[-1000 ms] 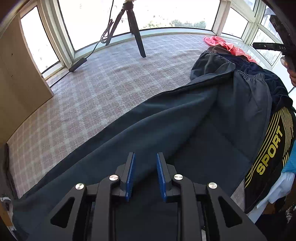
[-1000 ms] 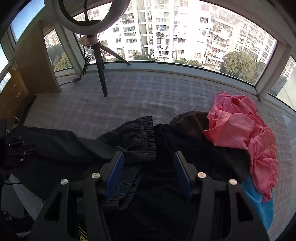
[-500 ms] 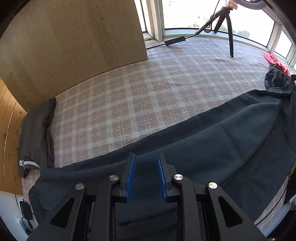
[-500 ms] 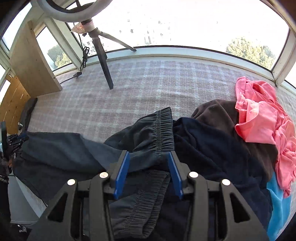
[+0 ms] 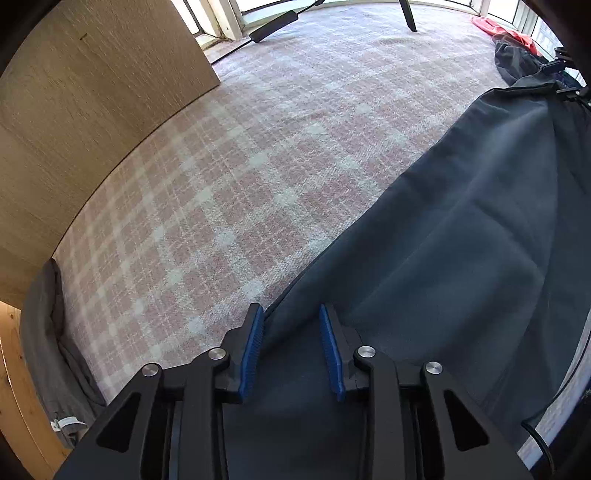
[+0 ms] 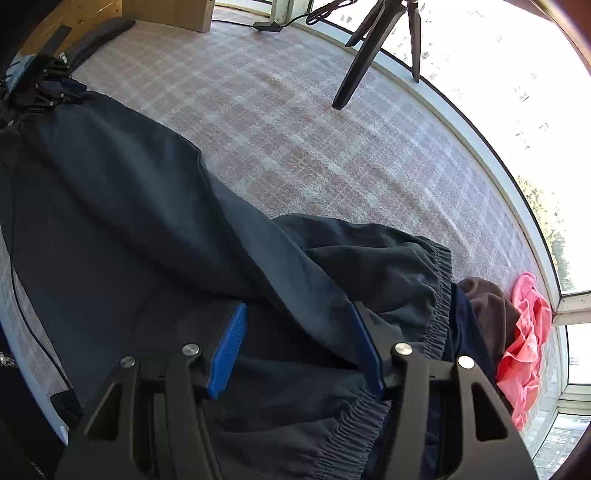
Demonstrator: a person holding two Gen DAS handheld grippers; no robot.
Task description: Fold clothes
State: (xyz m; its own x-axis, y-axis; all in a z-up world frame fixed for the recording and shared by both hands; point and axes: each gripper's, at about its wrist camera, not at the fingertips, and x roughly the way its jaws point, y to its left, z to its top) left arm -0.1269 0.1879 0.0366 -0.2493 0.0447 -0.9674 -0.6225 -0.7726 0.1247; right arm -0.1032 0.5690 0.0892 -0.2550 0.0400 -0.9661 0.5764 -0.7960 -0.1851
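Both hand-held grippers [image 5: 291, 347] [image 6: 299, 347] hover, jaws apart, over trousers [image 6: 147, 229].

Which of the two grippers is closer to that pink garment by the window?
The right gripper: the pink garment lies just off its right side. From the left gripper it shows only far off across the mat.

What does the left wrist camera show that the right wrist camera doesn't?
Only the left wrist view shows the grey folded garment close up by the wooden panel and the left gripper, jaws apart. Only the right wrist view shows the elastic waistband, brown garment, pink garment heaped together, and the right gripper, jaws apart. Both show the dark trousers on the plaid surface.
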